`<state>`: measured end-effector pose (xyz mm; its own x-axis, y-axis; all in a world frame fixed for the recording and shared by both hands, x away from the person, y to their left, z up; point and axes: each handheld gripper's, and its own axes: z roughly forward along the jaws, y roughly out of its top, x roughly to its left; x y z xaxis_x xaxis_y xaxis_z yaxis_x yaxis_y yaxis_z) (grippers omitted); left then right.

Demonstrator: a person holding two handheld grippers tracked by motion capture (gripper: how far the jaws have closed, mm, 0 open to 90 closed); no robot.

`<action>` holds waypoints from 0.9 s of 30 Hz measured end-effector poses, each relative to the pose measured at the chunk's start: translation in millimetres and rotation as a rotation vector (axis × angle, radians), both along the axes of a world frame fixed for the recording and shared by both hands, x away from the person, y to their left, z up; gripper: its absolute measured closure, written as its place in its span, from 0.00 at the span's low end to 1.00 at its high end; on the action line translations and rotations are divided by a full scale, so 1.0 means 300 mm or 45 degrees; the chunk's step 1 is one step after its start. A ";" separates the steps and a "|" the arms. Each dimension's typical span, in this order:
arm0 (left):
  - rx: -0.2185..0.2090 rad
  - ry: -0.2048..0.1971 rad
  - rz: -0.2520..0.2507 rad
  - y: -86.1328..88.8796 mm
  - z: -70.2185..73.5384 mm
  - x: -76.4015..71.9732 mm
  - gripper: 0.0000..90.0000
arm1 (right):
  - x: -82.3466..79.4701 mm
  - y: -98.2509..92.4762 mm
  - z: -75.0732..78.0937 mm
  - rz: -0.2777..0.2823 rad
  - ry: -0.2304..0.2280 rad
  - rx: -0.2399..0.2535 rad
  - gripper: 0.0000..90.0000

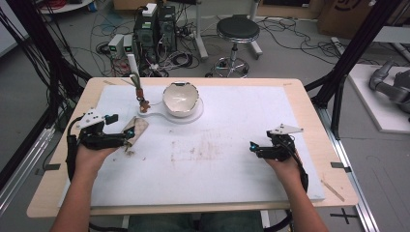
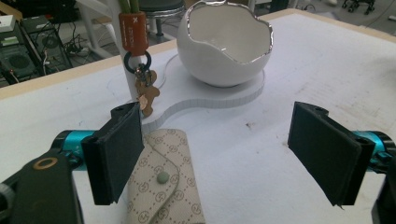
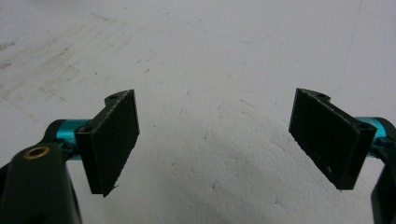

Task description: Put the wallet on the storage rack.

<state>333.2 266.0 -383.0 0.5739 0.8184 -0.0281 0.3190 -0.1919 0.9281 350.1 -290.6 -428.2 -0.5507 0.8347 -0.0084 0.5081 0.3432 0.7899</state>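
- The left gripper (image 1: 126, 137) sits at the left side of the desk (image 1: 58, 188), held low over the white mat (image 1: 241, 159) with its fingers (image 2: 119, 154) released — spread wide, nothing pressed between them.
- A small patterned pouch (image 2: 166, 182) — beige, with a round snap on its flap — lies flat on the mat. In the left gripper view it sits just beside the inner face of the left-hand finger, partly under it, and well apart from the other finger; whether that finger touches it cannot be told.
- In the high view the pouch (image 1: 135, 130) lies at the tips of the left gripper, angled toward the far edge of the desk.
- Beyond the pouch stands a white stand (image 2: 210, 100) with a flat curved base. On it rests a white eggshell-shaped bowl (image 2: 224, 44) with a silver jagged rim.
- A key ring (image 2: 144, 88) hangs from an orange tag on the stand's upright post, dangling just above the base, near the far end of the pouch.
- The right gripper (image 1: 252, 147) rests at the right side of the desk, well apart from the pouch. Its fingers (image 3: 114, 140) are likewise released, standing wide over bare mat.
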 end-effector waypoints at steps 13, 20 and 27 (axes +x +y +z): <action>0.063 0.141 0.079 0.031 -0.106 0.048 0.20 | 0.002 0.004 -0.003 0.021 0.003 -0.013 0.18; 0.109 0.209 0.107 0.029 -0.140 0.082 0.20 | -0.001 0.011 -0.005 0.018 0.005 -0.022 0.18; 0.164 0.260 0.115 0.026 -0.173 0.112 0.20 | -0.003 0.013 -0.007 0.025 0.009 -0.036 0.18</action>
